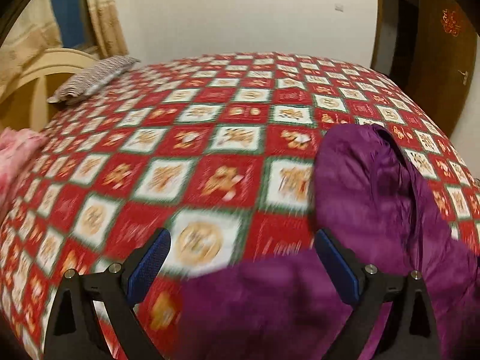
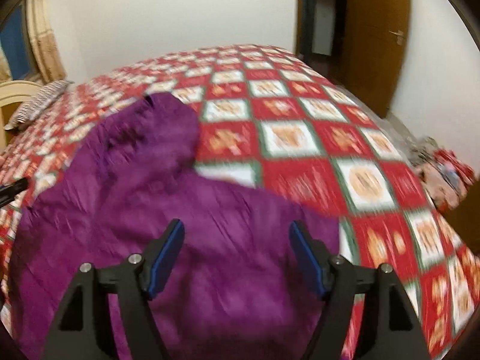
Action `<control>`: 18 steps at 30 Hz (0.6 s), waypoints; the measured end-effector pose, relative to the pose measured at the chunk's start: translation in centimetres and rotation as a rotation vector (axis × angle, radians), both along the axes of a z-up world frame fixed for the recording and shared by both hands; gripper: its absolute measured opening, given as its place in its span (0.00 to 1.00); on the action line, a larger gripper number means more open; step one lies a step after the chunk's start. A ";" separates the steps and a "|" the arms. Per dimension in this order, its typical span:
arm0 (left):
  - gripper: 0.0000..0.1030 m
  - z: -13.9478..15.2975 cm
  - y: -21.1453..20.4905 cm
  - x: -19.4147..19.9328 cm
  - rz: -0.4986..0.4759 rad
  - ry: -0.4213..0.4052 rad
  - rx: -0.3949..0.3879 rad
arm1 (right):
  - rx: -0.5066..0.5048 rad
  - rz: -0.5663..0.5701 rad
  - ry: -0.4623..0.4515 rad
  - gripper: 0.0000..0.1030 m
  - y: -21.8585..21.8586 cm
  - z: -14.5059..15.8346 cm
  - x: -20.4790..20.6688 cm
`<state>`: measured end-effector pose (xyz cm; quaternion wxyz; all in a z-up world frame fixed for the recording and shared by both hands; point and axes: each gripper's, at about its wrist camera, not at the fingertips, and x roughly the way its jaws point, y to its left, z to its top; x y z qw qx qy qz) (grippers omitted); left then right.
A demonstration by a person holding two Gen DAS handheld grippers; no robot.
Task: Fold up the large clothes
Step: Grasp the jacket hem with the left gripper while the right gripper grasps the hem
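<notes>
Nearest, the right gripper hangs over the purple jacket with its jaws spread, nothing pinched. The left gripper is likewise released, above the jacket's left edge. The jacket lies, seemingly partly folded through the blur, on the near side of the red checked bedspread. Far left rests a striped pillow.

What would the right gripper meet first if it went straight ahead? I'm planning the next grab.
Most likely the purple jacket: the open right gripper points down at it, with nothing visible between. Depth is uncertain in this blurred view.
</notes>
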<state>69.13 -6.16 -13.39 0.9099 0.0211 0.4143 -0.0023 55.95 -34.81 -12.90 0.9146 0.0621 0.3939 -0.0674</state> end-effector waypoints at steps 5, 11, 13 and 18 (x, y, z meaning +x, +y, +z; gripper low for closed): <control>0.94 -1.5 -1.7 6.6 0.007 0.074 -0.055 | 0.042 0.038 -0.022 0.73 0.3 0.4 7.6; 0.94 -3.5 -4.1 10.8 -0.039 0.116 -0.067 | 0.107 0.030 0.052 0.73 -0.4 -2.0 15.5; 0.94 -4.4 -4.8 11.5 -0.066 0.133 -0.058 | 0.106 0.039 0.061 0.73 -0.4 -2.7 16.7; 0.31 -5.7 -5.9 11.7 -0.140 0.116 -0.111 | 0.128 0.124 0.125 0.49 0.5 -5.1 18.3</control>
